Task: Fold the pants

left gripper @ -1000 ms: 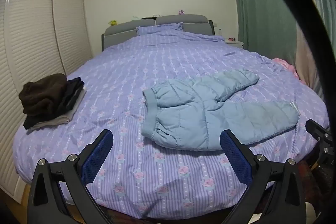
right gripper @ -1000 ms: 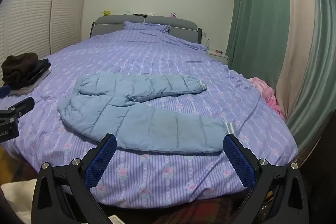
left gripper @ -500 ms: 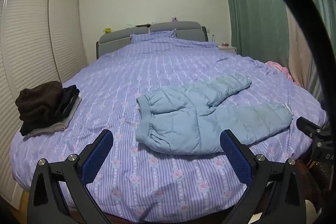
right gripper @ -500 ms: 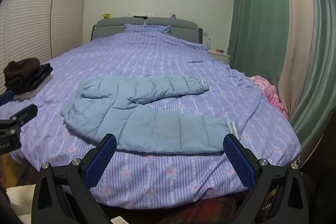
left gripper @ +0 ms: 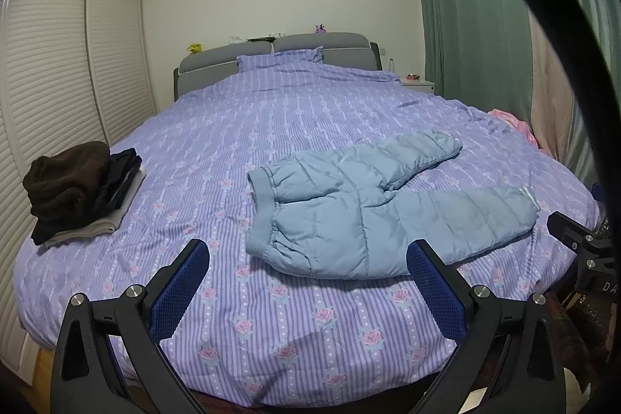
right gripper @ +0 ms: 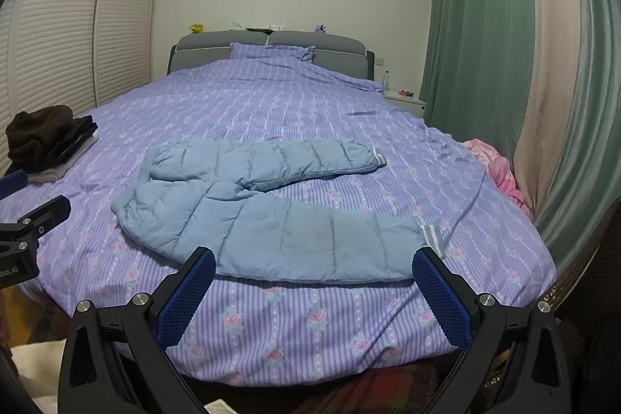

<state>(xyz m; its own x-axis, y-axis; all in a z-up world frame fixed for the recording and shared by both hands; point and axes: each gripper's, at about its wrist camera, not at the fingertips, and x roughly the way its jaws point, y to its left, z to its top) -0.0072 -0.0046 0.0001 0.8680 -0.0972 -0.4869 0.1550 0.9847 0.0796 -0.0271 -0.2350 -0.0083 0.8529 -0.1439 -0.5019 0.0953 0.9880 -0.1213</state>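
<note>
A pair of light blue quilted padded pants (left gripper: 372,204) lies flat and unfolded on the purple striped bedspread with pink roses (left gripper: 271,127), near the foot of the bed. In the left wrist view the elastic waistband sits toward 9 o'clock and the two legs spread apart toward 2 and 3 o'clock; in the right wrist view the pants (right gripper: 279,220) run from 9 to 3 o'clock, with grey striped cuffs at the leg ends.

The left gripper (left gripper: 306,282) hovers short of the bed's foot edge, its blue-padded fingers spread wide with nothing between them, clear of the fabric. The right gripper (right gripper: 314,290) is likewise spread wide and empty, just off the nearer leg.

At 9 o'clock a stack of dark folded clothes topped by a brown fuzzy garment (left gripper: 77,189) rests near the bed's edge. A pink item, perhaps a crumpled blanket (right gripper: 496,169), lies at 3 o'clock beside the green curtain (right gripper: 469,26). A grey upholstered headboard (left gripper: 279,53) stands at 12 o'clock.
</note>
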